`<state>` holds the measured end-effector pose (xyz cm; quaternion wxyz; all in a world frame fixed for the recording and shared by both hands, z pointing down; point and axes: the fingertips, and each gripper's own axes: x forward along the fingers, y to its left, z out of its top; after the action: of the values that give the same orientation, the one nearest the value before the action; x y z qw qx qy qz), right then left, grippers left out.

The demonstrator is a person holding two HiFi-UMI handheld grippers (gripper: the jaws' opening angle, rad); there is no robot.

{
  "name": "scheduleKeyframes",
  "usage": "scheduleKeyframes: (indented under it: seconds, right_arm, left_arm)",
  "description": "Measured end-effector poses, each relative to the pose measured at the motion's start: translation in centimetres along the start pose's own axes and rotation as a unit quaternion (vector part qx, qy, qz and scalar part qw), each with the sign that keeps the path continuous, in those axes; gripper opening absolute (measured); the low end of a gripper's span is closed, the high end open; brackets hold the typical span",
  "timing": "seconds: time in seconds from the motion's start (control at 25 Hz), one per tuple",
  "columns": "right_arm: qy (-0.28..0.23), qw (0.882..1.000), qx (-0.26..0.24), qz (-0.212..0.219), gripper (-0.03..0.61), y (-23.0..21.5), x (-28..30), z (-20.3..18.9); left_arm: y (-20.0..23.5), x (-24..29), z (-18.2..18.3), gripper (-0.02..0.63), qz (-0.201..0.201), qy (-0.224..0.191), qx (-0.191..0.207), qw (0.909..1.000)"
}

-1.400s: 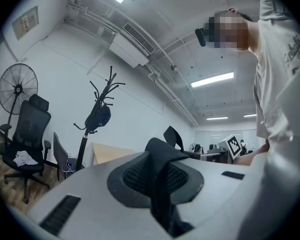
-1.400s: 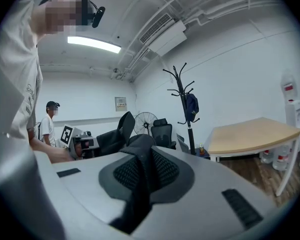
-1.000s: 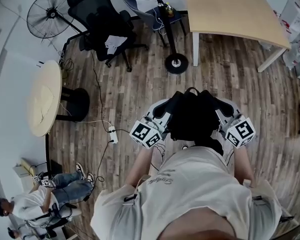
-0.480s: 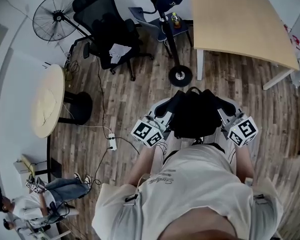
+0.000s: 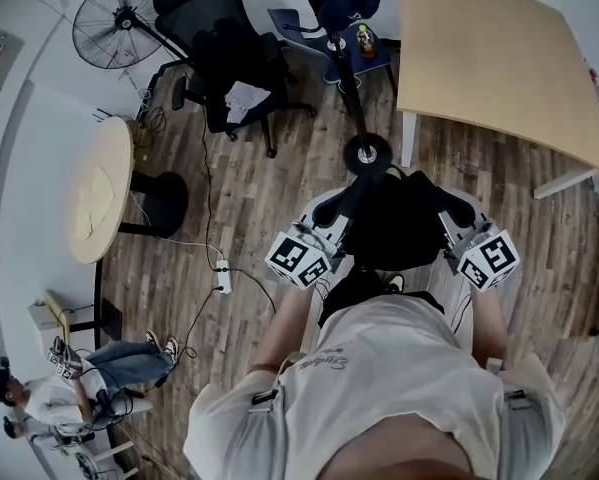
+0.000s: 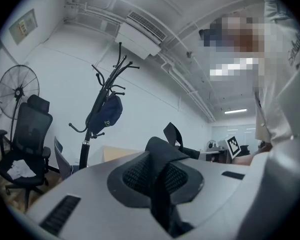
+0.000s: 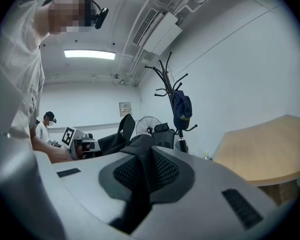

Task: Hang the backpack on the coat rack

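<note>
Because the backpack (image 5: pixel 394 223) has to reach a hook without sagging, it hangs spread between the two hands in front of the person, the left tongs (image 5: pixel 331 218) at its nine o'clock clamped on one black strap (image 6: pixel 162 156) and the right tongs (image 5: pixel 457 220) at its three o'clock clamped on another. Both point level, which I judge keeps the top loop (image 5: pixel 384 179) free and facing the coat rack (image 5: pixel 347 83), standing close at twelve o'clock. A dark bag (image 6: pixel 105 115) already fills one of its lower hooks, so a bare upper arm looks the likelier target.
</note>
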<state>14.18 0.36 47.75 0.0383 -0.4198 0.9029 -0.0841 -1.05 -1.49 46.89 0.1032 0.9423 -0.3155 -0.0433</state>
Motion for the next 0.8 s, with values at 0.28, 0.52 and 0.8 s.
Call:
scheduleKeyframes:
  seconds: [0.28,0.52,0.8]
  right_arm:
    - [0.008,1.0,0.021,-0.01,0.026,-3.2,2.7,-0.7]
    - [0.018,0.999,0.033,-0.018,0.026,-5.5,5.7,-0.4]
    - [0.021,0.999,0.026,-0.03,0.026,-8.5,11.1,0.3]
  left_arm:
    - [3.1,3.1,-0.3,0.041,-0.013,0.012,-0.006,0.9998]
    - [6.5,5.6,0.4,0.041,-0.026,0.023,-0.013,0.9993]
    - [11.8,8.3,1.7,0.041,-0.034,0.024,-0.017,0.999]
